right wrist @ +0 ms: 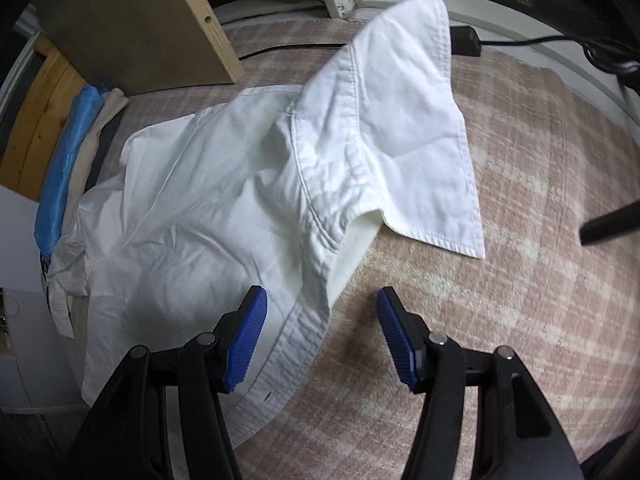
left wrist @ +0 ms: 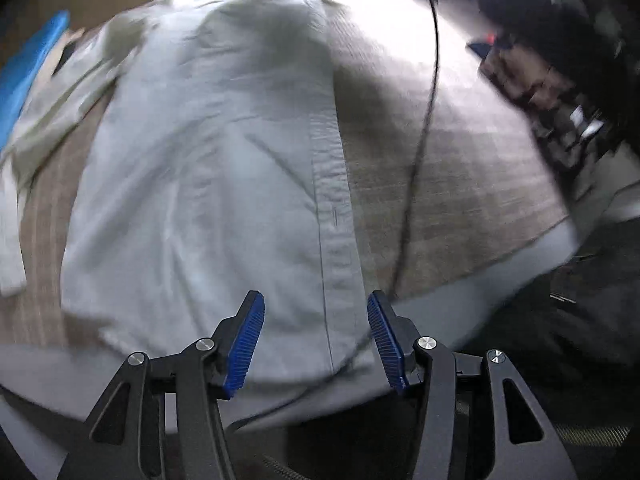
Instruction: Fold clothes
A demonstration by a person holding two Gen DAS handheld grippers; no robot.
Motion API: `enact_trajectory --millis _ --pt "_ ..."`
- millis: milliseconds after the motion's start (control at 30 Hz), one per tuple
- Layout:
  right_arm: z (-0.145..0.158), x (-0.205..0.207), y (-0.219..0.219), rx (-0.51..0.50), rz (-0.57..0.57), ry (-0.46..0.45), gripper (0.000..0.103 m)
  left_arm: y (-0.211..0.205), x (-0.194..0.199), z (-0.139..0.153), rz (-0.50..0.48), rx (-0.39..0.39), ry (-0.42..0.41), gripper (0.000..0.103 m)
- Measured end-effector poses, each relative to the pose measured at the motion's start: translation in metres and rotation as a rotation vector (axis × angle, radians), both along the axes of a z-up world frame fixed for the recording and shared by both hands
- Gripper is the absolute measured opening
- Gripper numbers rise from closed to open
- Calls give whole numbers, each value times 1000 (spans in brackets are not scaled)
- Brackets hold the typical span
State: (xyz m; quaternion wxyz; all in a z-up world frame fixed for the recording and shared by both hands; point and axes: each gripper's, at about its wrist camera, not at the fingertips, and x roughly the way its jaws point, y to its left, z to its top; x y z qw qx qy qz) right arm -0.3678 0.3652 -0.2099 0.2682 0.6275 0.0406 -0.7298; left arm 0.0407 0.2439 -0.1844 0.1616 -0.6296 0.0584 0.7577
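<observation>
A white button-up shirt (left wrist: 208,168) lies spread on a beige plaid tablecloth (left wrist: 460,184); its button placket (left wrist: 332,216) runs toward my left gripper. My left gripper (left wrist: 316,340) is open and empty, just above the shirt's near hem. In the right wrist view the same shirt (right wrist: 208,200) lies crumpled, with one sleeve (right wrist: 412,128) spread out to the right. My right gripper (right wrist: 322,336) is open and empty, its jaws standing to either side of the shirt's seamed edge (right wrist: 304,320).
A black cable (left wrist: 428,120) runs across the cloth to the right of the shirt. Blue and beige folded fabrics (right wrist: 68,168) lie at the left by a wooden board (right wrist: 132,24). A black adapter with cables (right wrist: 466,42) sits at the far edge. A dark rod (right wrist: 612,224) enters at right.
</observation>
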Motion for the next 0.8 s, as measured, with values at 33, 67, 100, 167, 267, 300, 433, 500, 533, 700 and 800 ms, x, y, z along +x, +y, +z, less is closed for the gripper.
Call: enact_trajectory --millis 33,67,100,167,267,300,433,500,533,700,800 --pt "0 1 -1 3 10 7 57 8 -4 -4 -11 -14 9 52" --pt "0 1 -2 6 16 9 57 17 -9 -8 -22 -28 17 52" --pt "0 2 -3 9 23 11 57 23 -12 -12 -29 -48 23 52" --pt "-1 2 -4 6 34 10 55 30 -18 -23 -40 -75 14 52" --pt "1 4 -4 -3 44 8 26 31 -22 -26 -31 -55 17 48" --pt "2 4 -3 -6 46 7 24 29 -23 -25 -26 -39 15 43" --pt "11 4 -3 -39 54 0 7 8 -28 -20 50 80 -33 9" --pt "16 4 -3 -60 54 -3 7 -4 -29 -16 85 110 -36 4" --pt "19 4 -3 -57 51 10 7 -7 -29 -14 91 102 -24 4" --pt "9 -14 1 4 33 18 51 6 -28 -10 66 76 -17 11" --pt "-3 -12 0 2 54 -7 50 20 -29 -16 29 37 -5 45"
